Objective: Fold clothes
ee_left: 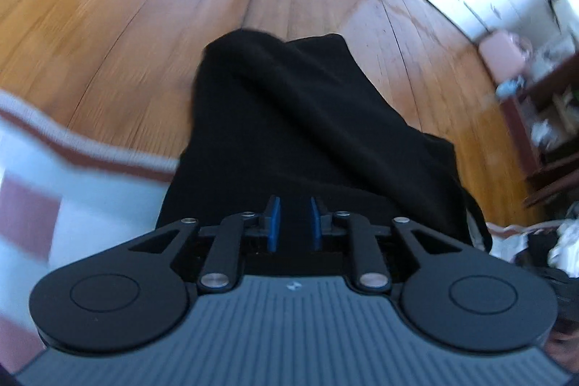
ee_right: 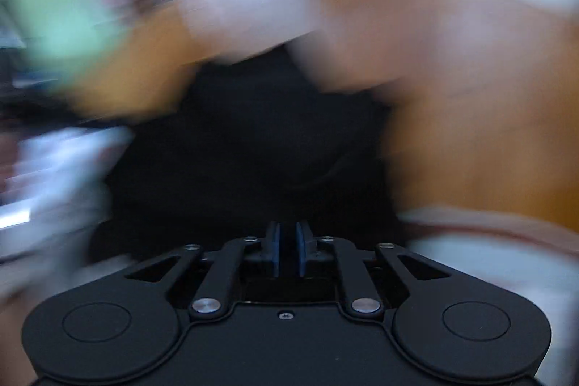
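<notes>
Blue pads point(ee_left: 275, 223) of the left gripper point(ee_left: 295, 221) stand slightly parted, nothing pinched; the right gripper point(ee_right: 288, 248) likewise, released. Beyond both, the black garment point(ee_left: 307, 132) lies rumpled across a patterned rug point(ee_left: 72, 176) and the wooden floor point(ee_left: 126, 6), probably dropped there for flattening.
</notes>
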{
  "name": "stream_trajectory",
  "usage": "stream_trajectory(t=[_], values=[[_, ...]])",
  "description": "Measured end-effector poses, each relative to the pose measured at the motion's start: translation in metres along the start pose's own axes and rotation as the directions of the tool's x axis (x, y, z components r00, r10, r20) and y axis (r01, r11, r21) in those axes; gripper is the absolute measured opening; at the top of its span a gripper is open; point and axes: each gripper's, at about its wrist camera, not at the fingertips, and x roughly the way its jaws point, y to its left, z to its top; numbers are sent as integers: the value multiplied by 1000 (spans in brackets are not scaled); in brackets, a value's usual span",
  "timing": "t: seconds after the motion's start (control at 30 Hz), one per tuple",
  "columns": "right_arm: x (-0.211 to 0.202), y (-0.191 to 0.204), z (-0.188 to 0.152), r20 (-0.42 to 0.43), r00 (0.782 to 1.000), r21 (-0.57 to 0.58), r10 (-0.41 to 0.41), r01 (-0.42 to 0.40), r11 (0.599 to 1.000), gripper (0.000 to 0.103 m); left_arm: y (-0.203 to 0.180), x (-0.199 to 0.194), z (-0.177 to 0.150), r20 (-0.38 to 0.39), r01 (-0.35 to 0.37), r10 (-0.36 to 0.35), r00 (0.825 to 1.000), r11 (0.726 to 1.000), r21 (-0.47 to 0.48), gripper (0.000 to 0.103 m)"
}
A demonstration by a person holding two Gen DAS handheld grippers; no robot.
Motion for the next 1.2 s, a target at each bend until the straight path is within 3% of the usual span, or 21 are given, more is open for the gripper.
stream_trajectory(t=[0.03, 0.07, 0.1, 0.2, 0.33, 0.4, 0.57, 0.7, 0.83, 0.93, 1.0, 1.07, 1.2], values=[[-4, 8, 9, 14, 999, -25, 48, -48, 999, 29, -7, 6, 6, -6, -18, 18, 1000, 1000, 22, 28], [-7, 18, 22, 44, 998, -73, 38, -35, 997, 51, -13, 13, 12, -12, -35, 36, 999, 998, 44, 33], [-6, 26, 38, 67, 998, -126, 14, -5, 992, 58, -18, 18, 18, -28, -38, 39, 999, 998, 42, 34], [18, 36, 94, 78, 996, -220, -36, 52, 974, 59, -29, 42, 43, -67, -45, 49, 997, 997, 56, 34], [85, 11, 166, -1, 986, -148, -169, 167, 975, 59, -19, 43, 49, -19, -18, 21, 1000, 991, 136, 37], [116, -6, 189, -47, 976, -89, -213, 208, 974, 59, -5, 41, 44, -35, 5, 0, 999, 990, 144, 38], [155, -39, 203, -89, 983, 47, -164, 168, 985, 61, 23, 19, 28, -76, 62, -44, 996, 968, 242, 46], [192, -48, 214, -129, 961, 55, -246, 255, 965, 63, 52, 31, 42, -91, 157, -148, 985, 982, 101, 46], [221, -60, 222, -160, 944, 44, -289, 300, 953, 63, 72, 43, 48, -93, 185, -184, 979, 983, 7, 46], [236, -54, 225, -129, 938, -28, -322, 321, 947, 71, 78, 40, 48, -85, 215, -215, 973, 977, -8, 46], [242, -43, 223, -91, 932, -113, -351, 341, 933, 67, 79, 39, 46, -101, 231, -231, 968, 973, -16, 47], [239, -27, 218, -54, 942, -177, -332, 318, 931, 11, 81, 38, 44, -108, 230, -232, 967, 973, -28, 47], [200, 25, 196, 119, 944, -247, -309, 329, 912, 11, 87, 28, 43, -79, 228, -233, 969, 971, -75, 47]])
